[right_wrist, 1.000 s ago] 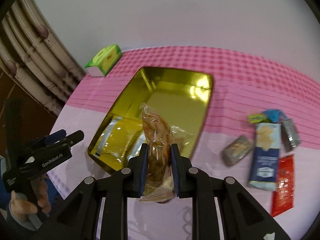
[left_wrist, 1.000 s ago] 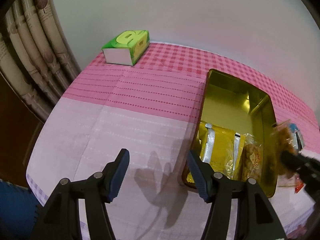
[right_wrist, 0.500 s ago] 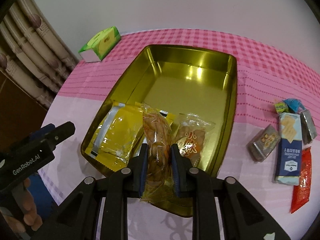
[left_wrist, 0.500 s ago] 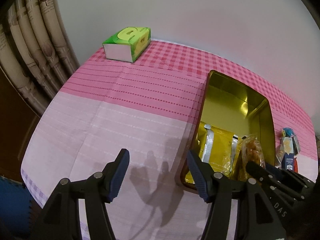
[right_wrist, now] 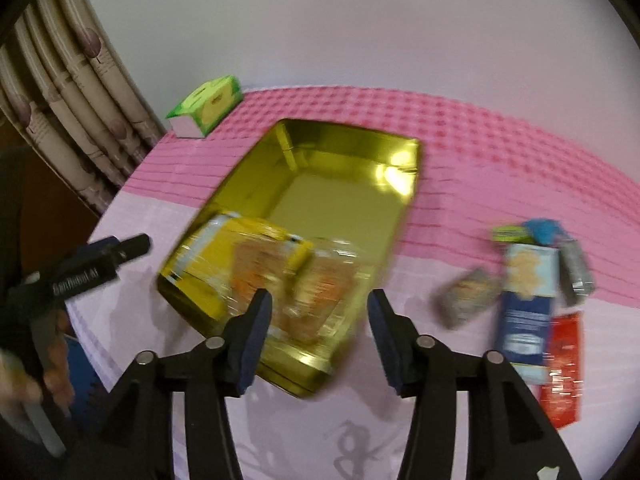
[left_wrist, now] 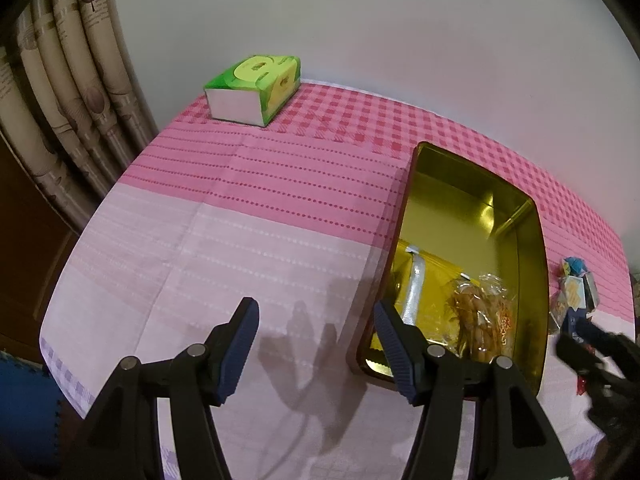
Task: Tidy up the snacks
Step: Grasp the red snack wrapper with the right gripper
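Note:
A gold tin tray (right_wrist: 352, 160) (left_wrist: 472, 216) stands on the pink tablecloth. Its near end holds a yellow packet (right_wrist: 224, 256) (left_wrist: 432, 268) and two clear bags of orange snacks (right_wrist: 320, 284) (left_wrist: 480, 320). My right gripper (right_wrist: 318, 320) is open and empty, just above the tray's near end; the view is blurred. My left gripper (left_wrist: 316, 340) is open and empty over the cloth, left of the tray. Several loose snack packets lie right of the tray: a blue one (right_wrist: 528, 300), a red one (right_wrist: 564, 364), a grey one (right_wrist: 464, 296).
A green tissue box (left_wrist: 256, 88) (right_wrist: 208, 106) stands at the far left corner by the wall. Curtains (left_wrist: 68, 80) hang at the left. The table's left edge drops to a dark floor. The right gripper shows blurred at the left wrist view's right edge (left_wrist: 596, 364).
My right gripper opened and let go of the clear snack bag, which now lies in the tray, then drew back. The left gripper stayed open and hardly moved.

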`<state>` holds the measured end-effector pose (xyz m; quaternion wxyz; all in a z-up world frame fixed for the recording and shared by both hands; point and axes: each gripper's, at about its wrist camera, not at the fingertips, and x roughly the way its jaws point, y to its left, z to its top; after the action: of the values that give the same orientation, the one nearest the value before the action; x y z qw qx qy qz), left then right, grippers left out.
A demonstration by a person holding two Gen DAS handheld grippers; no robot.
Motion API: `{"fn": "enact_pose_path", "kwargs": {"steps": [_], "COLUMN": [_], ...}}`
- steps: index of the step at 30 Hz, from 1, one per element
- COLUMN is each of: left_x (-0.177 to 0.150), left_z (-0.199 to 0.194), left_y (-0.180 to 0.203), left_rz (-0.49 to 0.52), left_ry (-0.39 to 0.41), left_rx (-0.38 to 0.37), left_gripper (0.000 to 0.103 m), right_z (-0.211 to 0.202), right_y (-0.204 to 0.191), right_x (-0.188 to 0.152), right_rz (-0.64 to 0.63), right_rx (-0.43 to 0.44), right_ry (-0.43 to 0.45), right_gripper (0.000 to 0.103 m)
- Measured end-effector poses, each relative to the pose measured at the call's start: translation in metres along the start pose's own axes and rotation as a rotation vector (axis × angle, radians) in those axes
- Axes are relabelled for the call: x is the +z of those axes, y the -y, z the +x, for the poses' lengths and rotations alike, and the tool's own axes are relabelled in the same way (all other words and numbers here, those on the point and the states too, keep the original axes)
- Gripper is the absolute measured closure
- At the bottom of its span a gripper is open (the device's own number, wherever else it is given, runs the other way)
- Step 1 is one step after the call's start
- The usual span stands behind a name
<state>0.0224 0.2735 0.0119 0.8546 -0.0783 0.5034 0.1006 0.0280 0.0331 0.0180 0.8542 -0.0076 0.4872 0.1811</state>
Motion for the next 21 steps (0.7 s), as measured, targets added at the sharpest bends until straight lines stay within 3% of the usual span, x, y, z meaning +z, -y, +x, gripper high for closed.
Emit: {"fn": "enact_pose_path", "kwargs": {"steps": [5,10,15,21], "left_x": [-0.001,-0.004,-0.012,-0.022], "left_z": [-0.004,-0.008,-0.012,-0.021], "left_y": [0.012,0.034,0.062,0.105], "left_rz": [0.038,0.098,0.153,0.199], "left_ry": [0.011,0.009,-0.005,-0.033], "left_rx": [0.015,0.008,-0.006,-0.068], "left_gripper": [0.041,0.041,0.041,0.041], "right_z": [-0.027,-0.031,-0.018,-0.004], "right_y": [0.064,0.126,0.16,0.166], "right_x": [-0.026,-0.058,-0.077,-0.08], "right_rz": [-0.049,-0.004,0.075,0.081], "right_rx": [-0.161,-0.243,-0.233,-0.207], "right_ry": [0.001,-0.061,-0.109,-0.107], "right_gripper": [0.042,0.039,0.039,0.036]}}
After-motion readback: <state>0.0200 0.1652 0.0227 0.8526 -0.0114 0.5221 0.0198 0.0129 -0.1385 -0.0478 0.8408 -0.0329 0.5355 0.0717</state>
